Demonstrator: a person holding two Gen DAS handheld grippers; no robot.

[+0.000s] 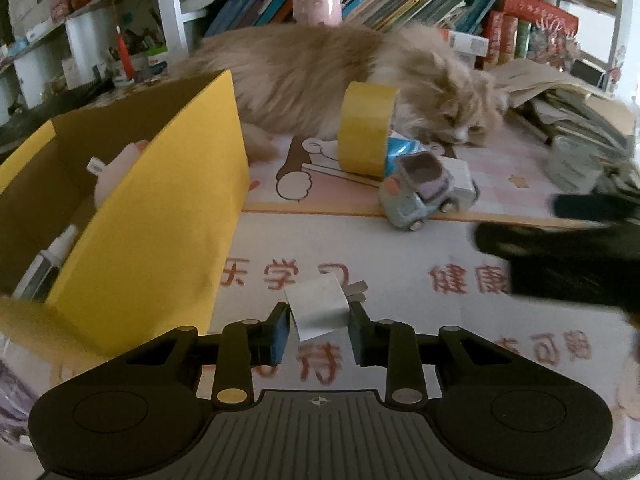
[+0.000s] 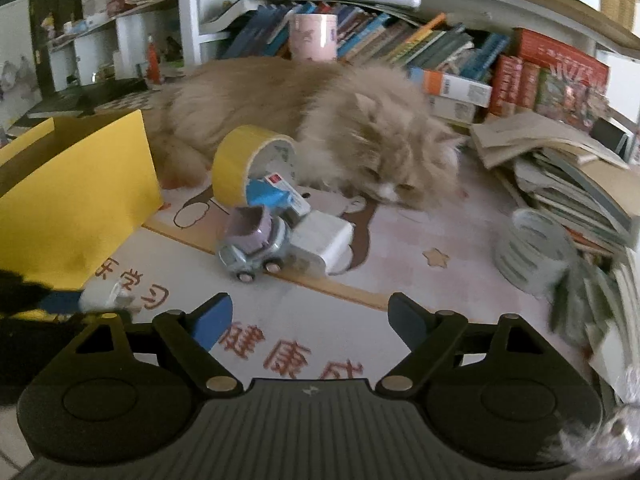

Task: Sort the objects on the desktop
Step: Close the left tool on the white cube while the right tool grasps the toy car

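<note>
While left tool pinches white adapter, right tool gapes.

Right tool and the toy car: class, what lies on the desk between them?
Nothing: in the right wrist view only bare printed desk mat lies between the open right tool and the toy car.

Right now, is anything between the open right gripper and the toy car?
Nothing visible. The right gripper is open over bare mat, with the toy car just ahead. The white charger and yellow tape roll lie beside and behind it.
</note>
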